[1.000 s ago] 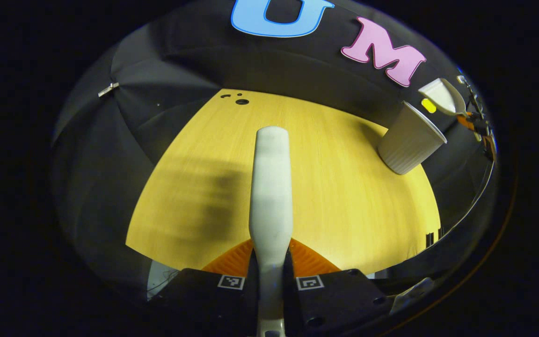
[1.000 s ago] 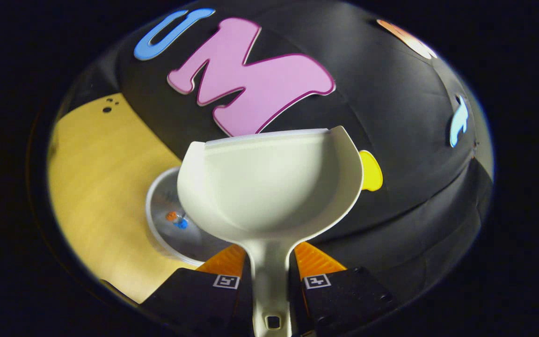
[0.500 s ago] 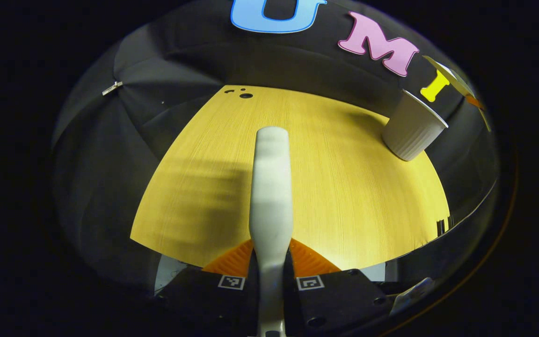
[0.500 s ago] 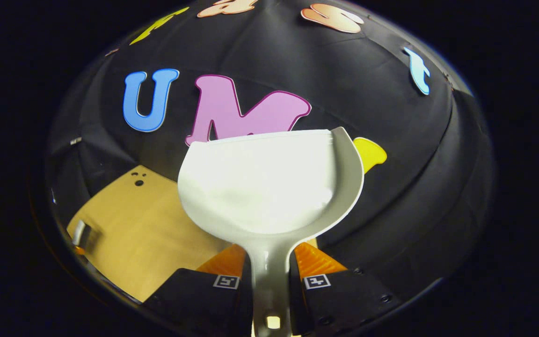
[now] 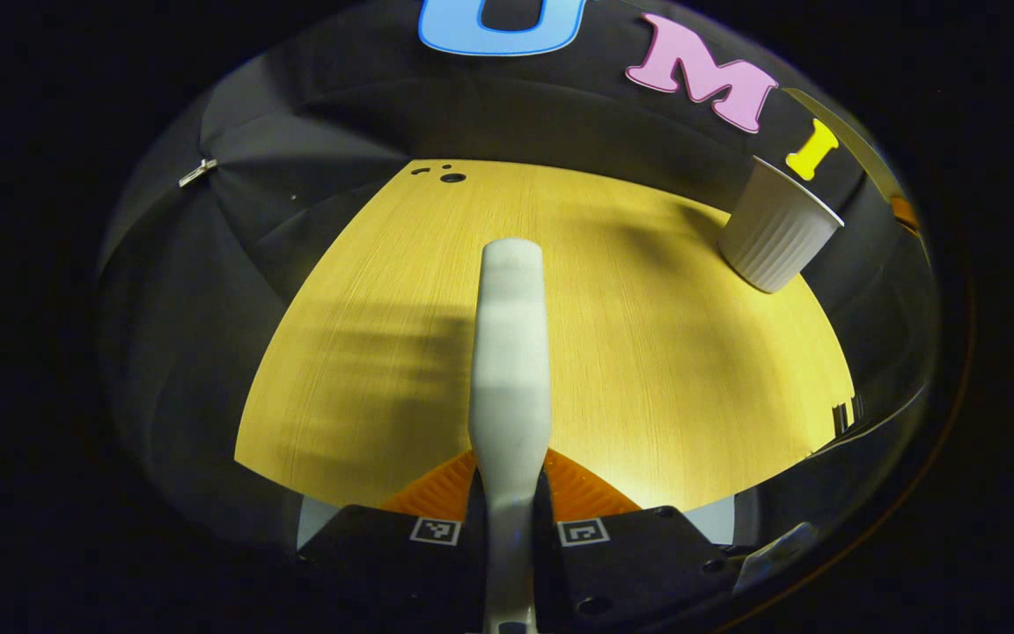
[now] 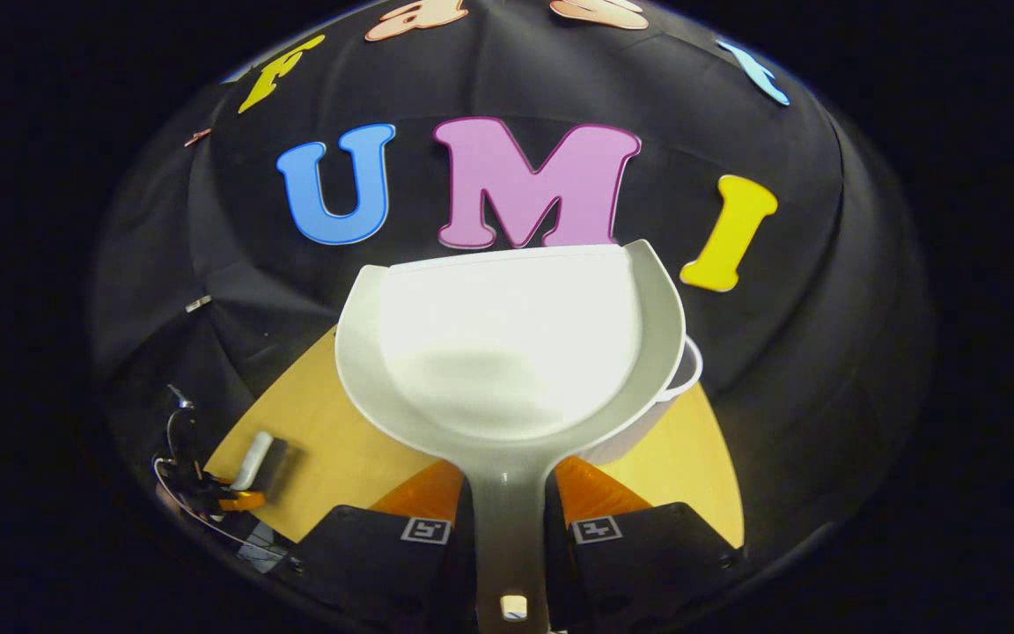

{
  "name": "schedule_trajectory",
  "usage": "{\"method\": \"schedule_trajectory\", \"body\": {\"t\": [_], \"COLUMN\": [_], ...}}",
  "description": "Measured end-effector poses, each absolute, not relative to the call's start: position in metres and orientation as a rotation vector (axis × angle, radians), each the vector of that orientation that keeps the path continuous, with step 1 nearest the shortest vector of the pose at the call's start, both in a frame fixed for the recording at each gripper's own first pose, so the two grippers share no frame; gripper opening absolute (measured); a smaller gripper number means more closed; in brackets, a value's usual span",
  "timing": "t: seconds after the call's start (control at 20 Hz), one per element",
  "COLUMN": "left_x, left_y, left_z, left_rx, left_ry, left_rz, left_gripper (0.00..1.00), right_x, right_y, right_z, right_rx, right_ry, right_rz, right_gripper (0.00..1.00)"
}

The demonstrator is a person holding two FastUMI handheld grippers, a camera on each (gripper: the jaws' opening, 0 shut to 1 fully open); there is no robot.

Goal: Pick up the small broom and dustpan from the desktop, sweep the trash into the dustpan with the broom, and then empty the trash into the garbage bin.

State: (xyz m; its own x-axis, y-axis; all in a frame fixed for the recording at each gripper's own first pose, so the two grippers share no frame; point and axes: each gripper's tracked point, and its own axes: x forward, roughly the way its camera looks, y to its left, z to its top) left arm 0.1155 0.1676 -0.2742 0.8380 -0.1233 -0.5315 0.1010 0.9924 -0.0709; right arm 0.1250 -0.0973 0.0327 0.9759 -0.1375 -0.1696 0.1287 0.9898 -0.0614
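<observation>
My left gripper [image 5: 507,480] is shut on the white broom [image 5: 511,352], which sticks out forward above the wooden table [image 5: 630,370]. The white ribbed garbage bin [image 5: 775,233] stands at the table's far right. My right gripper [image 6: 507,493] is shut on the handle of the white dustpan [image 6: 507,343], held roughly level and facing the wall; I see no trash in its scoop. The bin's rim [image 6: 690,370] peeks out behind the pan's right side. In the right gripper view the broom [image 6: 252,453] shows low at the left, over the table [image 6: 340,440].
Small dark holes [image 5: 452,177] mark the table's far end. The black cloth wall closes in the table at the back and on both sides. The table's near edge runs just ahead of my left fingers.
The right gripper has swung the dustpan away from above the bin and levelled it, now facing the wall. The dustpan has left the left gripper view. The broom has hardly moved.
</observation>
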Motion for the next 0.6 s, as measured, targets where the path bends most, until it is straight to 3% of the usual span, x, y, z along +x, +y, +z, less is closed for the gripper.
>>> {"method": "schedule_trajectory", "body": {"t": [0.15, 0.4, 0.45, 0.5, 0.55, 0.6], "left_x": [0.13, 0.148, 0.152, 0.156, 0.161, 0.166], "left_y": [0.16, 0.146, 0.142, 0.138, 0.135, 0.132], "left_z": [-0.272, -0.279, -0.281, -0.284, -0.286, -0.289], "left_rx": [-0.012, 0.058, 0.063, 0.065, 0.067, 0.066], "left_ry": [0.56, 0.573, 0.578, 0.585, 0.596, 0.605], "left_rz": [-0.138, -0.149, -0.149, -0.147, -0.143, -0.139], "left_gripper": [0.25, 0.25, 0.26, 0.26, 0.24, 0.26], "right_x": [0.124, 0.105, 0.102, 0.098, 0.1, 0.103], "right_y": [-0.102, -0.123, -0.131, -0.139, -0.138, -0.141], "right_z": [0.007, -0.045, -0.064, -0.077, -0.092, -0.108], "right_rx": [-0.005, 0.045, 0.06, 0.079, 0.091, 0.104], "right_ry": [0.265, 0.413, 0.445, 0.472, 0.497, 0.521], "right_rz": [-0.094, -0.075, -0.075, -0.078, -0.088, -0.103], "right_gripper": [0.39, 0.31, 0.39, 0.31, 0.35, 0.31]}}
